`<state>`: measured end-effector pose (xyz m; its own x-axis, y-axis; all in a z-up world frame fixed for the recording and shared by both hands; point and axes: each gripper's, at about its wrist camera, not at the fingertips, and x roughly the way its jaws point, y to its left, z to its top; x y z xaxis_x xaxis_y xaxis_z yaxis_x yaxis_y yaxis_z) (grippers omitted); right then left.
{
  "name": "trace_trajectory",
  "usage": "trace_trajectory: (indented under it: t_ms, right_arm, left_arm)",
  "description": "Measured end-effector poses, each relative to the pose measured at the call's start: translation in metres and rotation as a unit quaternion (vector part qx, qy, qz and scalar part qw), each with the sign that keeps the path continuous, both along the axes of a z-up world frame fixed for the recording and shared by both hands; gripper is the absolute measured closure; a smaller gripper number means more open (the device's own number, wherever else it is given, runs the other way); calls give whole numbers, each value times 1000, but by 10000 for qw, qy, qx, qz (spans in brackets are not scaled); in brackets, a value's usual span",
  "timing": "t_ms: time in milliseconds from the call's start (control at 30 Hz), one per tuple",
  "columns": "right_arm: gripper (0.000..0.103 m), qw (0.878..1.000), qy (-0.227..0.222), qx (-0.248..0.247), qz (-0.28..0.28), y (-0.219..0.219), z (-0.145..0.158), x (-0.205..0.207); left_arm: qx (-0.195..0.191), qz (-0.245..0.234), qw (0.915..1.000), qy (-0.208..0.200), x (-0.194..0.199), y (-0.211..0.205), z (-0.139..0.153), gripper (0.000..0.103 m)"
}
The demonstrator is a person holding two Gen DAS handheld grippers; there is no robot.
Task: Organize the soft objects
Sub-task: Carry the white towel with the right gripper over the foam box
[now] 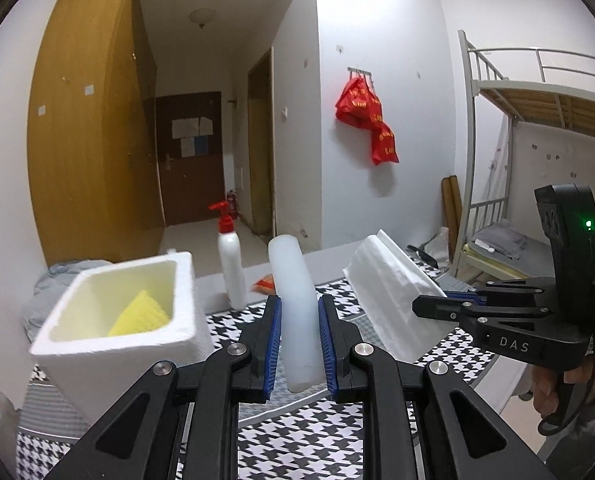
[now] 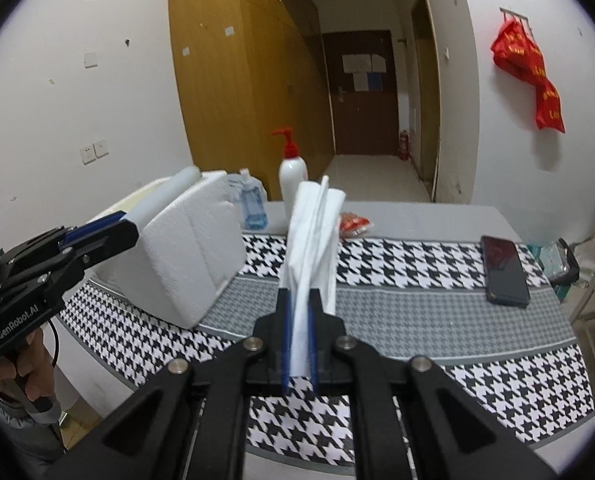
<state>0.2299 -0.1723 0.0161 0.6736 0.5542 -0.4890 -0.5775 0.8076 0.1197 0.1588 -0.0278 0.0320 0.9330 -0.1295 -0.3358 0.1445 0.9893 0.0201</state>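
Jaws first: our left gripper (image 1: 300, 344) is clamped on a white foam roll (image 1: 295, 312), blue pads pressed against both its sides, the roll standing upright between them and rising well past the tips. Its lower end pokes out below the pads, clear of the checked cloth (image 1: 317, 440). Just left of those jaws we have the foam box (image 1: 185, 308), open at the top, with a yellow sponge (image 1: 139, 314) lying inside it. Beyond the tips, a white pump bottle (image 1: 231, 262) stands upright, and a red packet (image 1: 264, 284) peeks out behind the roll.

Over to our right gripper (image 2: 299, 336): those jaws are pinched tight on a folded white sheet (image 2: 311, 248), which rises upright between the pads and fans out a little above them. Left of these jaws sits the box again, with the left gripper holding the roll over its near rim. Well off to the right of the jaws, a dark phone (image 2: 504, 270) lies flat on the cloth. A blue bottle (image 2: 252, 204) stands behind the box.
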Motion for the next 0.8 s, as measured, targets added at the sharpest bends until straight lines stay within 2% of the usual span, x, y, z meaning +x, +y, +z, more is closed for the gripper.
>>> trace_trajectory:
  t_ms: [433, 800]
  right_arm:
    - [93, 9986, -389, 113, 340, 32, 24, -13]
    - [93, 9966, -566, 178, 571, 63, 33, -9]
  left_arm:
    - [-8, 471, 9984, -302, -22, 34, 16, 83]
    - [-20, 855, 9957, -342, -33, 61, 17, 83]
